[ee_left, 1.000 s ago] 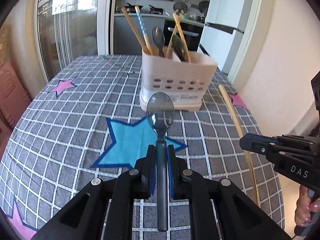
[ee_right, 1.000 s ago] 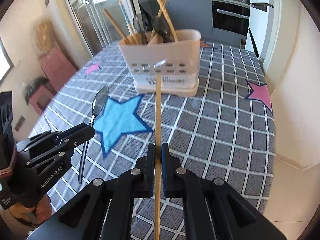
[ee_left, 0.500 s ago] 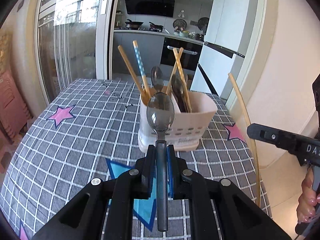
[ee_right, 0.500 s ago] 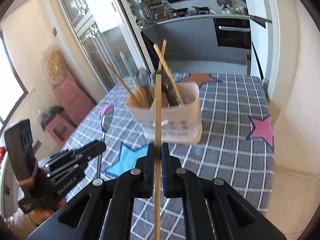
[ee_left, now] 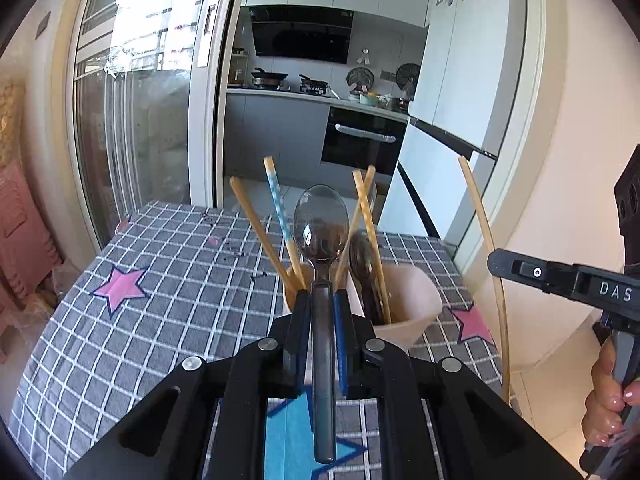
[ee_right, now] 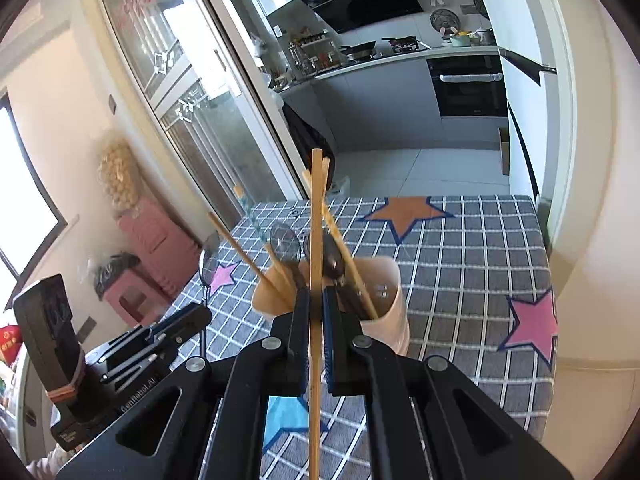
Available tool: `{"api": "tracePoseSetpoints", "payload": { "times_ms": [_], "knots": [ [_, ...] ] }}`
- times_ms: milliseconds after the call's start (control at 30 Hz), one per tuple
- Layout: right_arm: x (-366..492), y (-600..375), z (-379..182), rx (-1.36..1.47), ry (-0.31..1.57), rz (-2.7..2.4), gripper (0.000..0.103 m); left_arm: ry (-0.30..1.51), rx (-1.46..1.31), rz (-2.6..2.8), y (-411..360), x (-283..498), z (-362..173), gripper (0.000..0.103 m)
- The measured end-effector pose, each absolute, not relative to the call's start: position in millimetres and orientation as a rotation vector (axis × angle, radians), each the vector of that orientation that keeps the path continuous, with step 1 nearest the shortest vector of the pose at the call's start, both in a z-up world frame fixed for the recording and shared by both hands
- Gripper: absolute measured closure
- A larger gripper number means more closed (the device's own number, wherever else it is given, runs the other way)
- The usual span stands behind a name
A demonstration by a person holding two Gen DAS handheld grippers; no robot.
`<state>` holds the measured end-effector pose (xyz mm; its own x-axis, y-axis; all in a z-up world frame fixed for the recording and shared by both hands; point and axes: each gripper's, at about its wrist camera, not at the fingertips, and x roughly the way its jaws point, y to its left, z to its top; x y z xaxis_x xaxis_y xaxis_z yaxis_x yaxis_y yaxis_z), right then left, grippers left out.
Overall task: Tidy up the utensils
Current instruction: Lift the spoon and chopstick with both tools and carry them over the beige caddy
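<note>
The utensil holder [ee_left: 404, 304] stands on the checked worktop [ee_left: 168, 280], already carrying chopsticks and a dark spoon, its open mouth lying ahead of and below both raised tools. The left tongs [ee_left: 322, 312] are clamped on a grey spoon [ee_left: 320, 224], bowl forward and up, long axis running along the fingers. The right tongs [ee_right: 316, 308] are clamped on a single wooden chopstick [ee_right: 316, 208], likewise pointing forward. Neither looks clearly nearer; each piece seems to need tipping end-down over the holder's mouth.
</note>
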<state>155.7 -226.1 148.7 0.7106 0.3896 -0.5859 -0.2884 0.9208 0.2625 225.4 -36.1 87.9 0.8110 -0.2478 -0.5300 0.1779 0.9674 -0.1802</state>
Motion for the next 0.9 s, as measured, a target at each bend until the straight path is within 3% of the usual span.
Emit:
{"api": "tracePoseSetpoints", "payload": {
  "times_ms": [267,900],
  "knots": [
    [182,-226,168,0.167,0.593,0.354,0.096,0.522,-0.12,-0.218,-44,255,103,0.061],
    [240,-196,168,0.02,0.338,0.237,0.097,0.446,-0.108,-0.15,-66,324,84,0.061]
  ]
}}
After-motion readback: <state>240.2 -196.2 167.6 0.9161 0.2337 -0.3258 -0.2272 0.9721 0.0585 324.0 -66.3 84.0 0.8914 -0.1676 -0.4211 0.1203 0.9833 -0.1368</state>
